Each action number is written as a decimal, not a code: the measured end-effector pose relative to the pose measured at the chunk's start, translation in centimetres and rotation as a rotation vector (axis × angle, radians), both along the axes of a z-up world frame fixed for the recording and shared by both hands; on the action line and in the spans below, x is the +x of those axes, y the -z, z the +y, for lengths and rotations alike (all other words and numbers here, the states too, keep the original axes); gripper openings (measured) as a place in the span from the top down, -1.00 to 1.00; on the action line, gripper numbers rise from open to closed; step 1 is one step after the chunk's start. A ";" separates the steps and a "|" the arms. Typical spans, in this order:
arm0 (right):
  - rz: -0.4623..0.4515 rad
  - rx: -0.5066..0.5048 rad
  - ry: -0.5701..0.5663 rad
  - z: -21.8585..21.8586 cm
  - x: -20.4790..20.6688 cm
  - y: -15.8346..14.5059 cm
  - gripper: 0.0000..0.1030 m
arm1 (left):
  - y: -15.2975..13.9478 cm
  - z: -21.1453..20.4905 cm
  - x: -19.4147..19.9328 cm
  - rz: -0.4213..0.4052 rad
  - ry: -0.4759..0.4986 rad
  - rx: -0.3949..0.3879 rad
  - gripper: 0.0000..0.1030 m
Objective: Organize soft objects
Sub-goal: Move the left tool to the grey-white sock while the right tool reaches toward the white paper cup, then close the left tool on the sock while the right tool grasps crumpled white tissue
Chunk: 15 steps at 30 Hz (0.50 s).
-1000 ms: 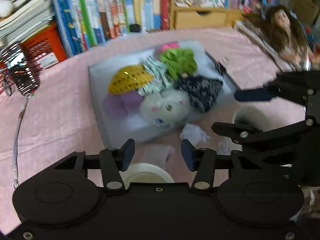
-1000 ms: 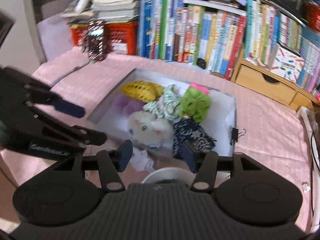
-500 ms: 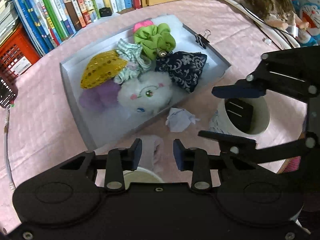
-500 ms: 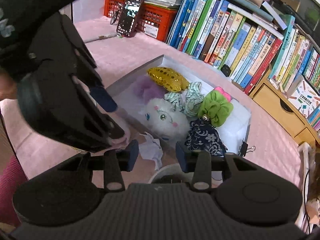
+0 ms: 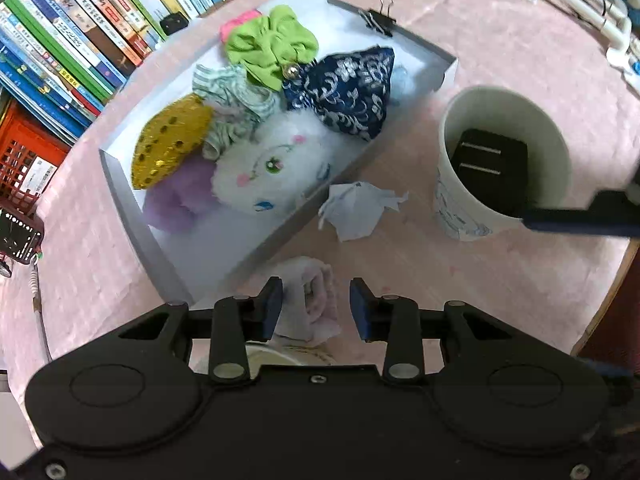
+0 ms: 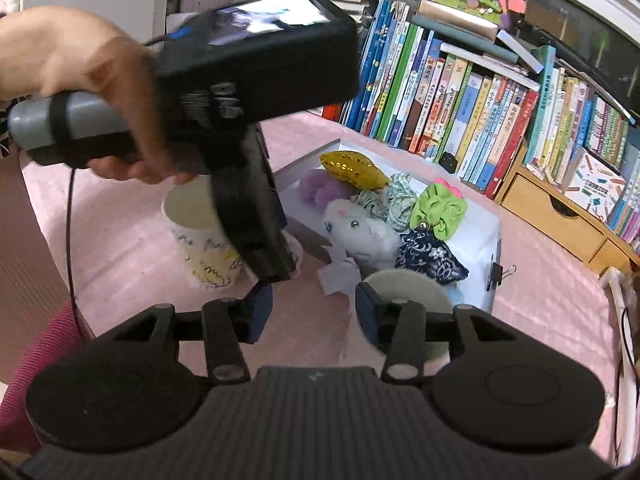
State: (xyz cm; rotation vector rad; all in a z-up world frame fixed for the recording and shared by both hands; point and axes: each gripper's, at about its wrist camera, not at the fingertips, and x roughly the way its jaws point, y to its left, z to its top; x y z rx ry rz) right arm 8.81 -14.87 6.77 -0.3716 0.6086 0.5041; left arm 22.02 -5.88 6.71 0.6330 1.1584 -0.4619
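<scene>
Left hand-held gripper (image 5: 316,307): fingers parted, standing on either side of a rolled pale-pink cloth (image 5: 313,295) on the tabletop (image 5: 500,272); whether the pads touch the cloth cannot be told.
Right hand-held gripper (image 6: 314,312): fingers wide apart, nothing between them, hanging above the tabletop just beside a white cup (image 6: 404,286).
Tray (image 5: 120,188): grey, shallow, on the pink tabletop; holds a white plush face (image 5: 272,172), gold sequin pouch (image 5: 170,146), purple fluff (image 5: 176,196), striped scrunchie (image 5: 232,100), green scrunchie (image 5: 272,46) and navy patterned pouch (image 5: 348,84).
Crumpled paper (image 5: 358,210): on the tabletop just outside the tray's near edge.
Paper cup (image 5: 500,152): right of the tray, a black object inside.
Books (image 5: 72,40): a row behind the tray.
</scene>
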 end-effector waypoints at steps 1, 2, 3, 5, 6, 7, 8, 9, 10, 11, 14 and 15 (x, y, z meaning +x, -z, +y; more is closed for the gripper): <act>-0.005 0.008 0.004 -0.1 -0.3 0.2 -0.20 | 0.2 -0.2 0.0 -0.010 -0.004 0.014 0.37; -0.006 0.015 0.008 -0.3 -0.6 0.5 -0.20 | 0.3 -0.3 -0.1 -0.021 -0.007 0.022 0.56; -0.002 0.023 0.013 -0.4 -0.7 0.7 -0.20 | 0.3 -0.5 -0.2 -0.038 -0.007 0.032 0.64; -0.001 0.036 0.026 -0.8 -0.8 1.0 -0.20 | 0.1 -0.5 -0.3 -0.053 -0.019 0.022 0.82; 0.001 0.045 0.030 -1.1 -1.0 1.0 -0.20 | -0.1 -0.4 -0.3 -0.048 -0.030 0.004 0.83; 0.004 0.056 0.036 -1.3 -1.0 0.9 -0.20 | -0.3 -0.3 -0.3 -0.044 -0.039 -0.011 0.87; 0.005 0.070 0.041 -1.5 -1.1 0.8 -0.20 | -0.3 -0.3 -0.4 -0.046 -0.045 -0.015 0.89; 0.004 0.080 0.045 -1.8 -1.2 0.6 -0.20 | -0.3 -0.4 -0.6 -0.050 -0.045 -0.011 0.89; -0.003 0.084 0.052 -2.0 -1.3 0.4 -0.20 | -0.2 -0.6 -0.8 -0.055 -0.036 0.000 0.89; -0.011 0.083 0.059 -2.1 -1.4 0.3 -0.20 | -0.2 -0.7 -1.0 -0.069 -0.026 0.013 0.88; -0.016 0.091 0.068 -2.5 -1.6 -0.2 -0.20 | -0.1 -1.1 -1.2 -0.092 -0.009 0.051 0.72; -0.012 0.094 0.066 -2.6 -1.6 -0.2 -0.20 | -0.1 -1.2 -1.2 -0.097 -0.007 0.057 0.69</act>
